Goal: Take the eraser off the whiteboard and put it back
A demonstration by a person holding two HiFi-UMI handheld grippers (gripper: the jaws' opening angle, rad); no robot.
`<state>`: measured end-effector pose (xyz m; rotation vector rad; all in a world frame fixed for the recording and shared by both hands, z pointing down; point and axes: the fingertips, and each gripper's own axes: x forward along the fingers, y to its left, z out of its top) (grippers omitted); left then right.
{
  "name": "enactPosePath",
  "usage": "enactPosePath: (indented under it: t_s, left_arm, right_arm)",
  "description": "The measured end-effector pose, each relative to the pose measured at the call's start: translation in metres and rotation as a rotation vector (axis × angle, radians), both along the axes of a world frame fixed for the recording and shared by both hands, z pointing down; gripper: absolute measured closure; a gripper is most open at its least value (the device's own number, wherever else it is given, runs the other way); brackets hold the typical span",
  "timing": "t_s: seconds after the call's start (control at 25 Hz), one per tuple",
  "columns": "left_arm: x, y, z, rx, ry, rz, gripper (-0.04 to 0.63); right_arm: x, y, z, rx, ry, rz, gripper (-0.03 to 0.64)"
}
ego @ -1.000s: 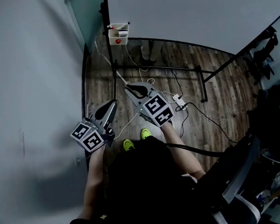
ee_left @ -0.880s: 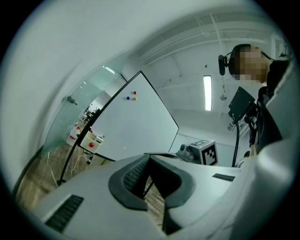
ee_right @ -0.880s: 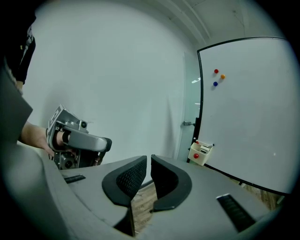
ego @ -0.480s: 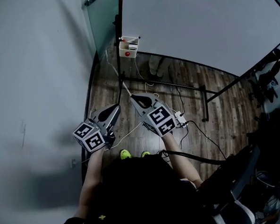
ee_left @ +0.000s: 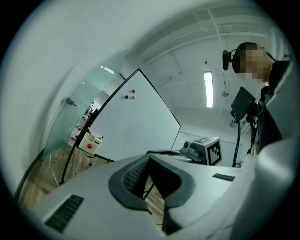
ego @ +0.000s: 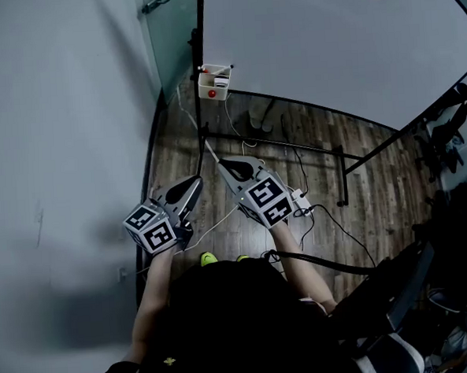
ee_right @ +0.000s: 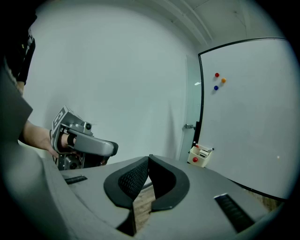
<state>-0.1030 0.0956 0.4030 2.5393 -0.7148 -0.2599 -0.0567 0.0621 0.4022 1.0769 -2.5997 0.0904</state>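
Note:
The whiteboard [ego: 327, 42] stands ahead on a black frame. A small white holder box [ego: 214, 84] hangs at its lower left corner, with a red magnet on its front. A white-and-dark block lies inside; I cannot tell whether it is the eraser. My left gripper [ego: 195, 179] and right gripper [ego: 223, 163] hover side by side over the floor, well short of the board. Both are shut with nothing between their tips. The left gripper view shows the shut left gripper [ee_left: 149, 156] with the box [ee_left: 95, 141] beyond it. The right gripper view shows the shut right gripper [ee_right: 149, 157] and the box [ee_right: 200, 156].
Cables and a power strip [ego: 300, 197] lie on the wooden floor under the grippers. The stand's black legs [ego: 343, 167] cross the floor. A grey wall [ego: 58, 153] closes the left side, with a glass door [ego: 168, 28] beside the board. Three small magnets [ee_right: 218, 80] stick high on the board.
The head view has tilted, so the board and box sit lower in the picture. The right gripper's jaws have closed from a small gap. Both grippers keep roughly the same place.

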Motion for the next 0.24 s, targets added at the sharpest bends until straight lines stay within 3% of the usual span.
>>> enactPosePath:
  t_s: [0.24]
  left_arm:
    - [-0.0006,0.0029,0.0026,-0.009,-0.001,0.006,0.595]
  right_arm:
    - [-0.0028,0.0022,0.0025,-0.003,0.014,0.0,0.604]
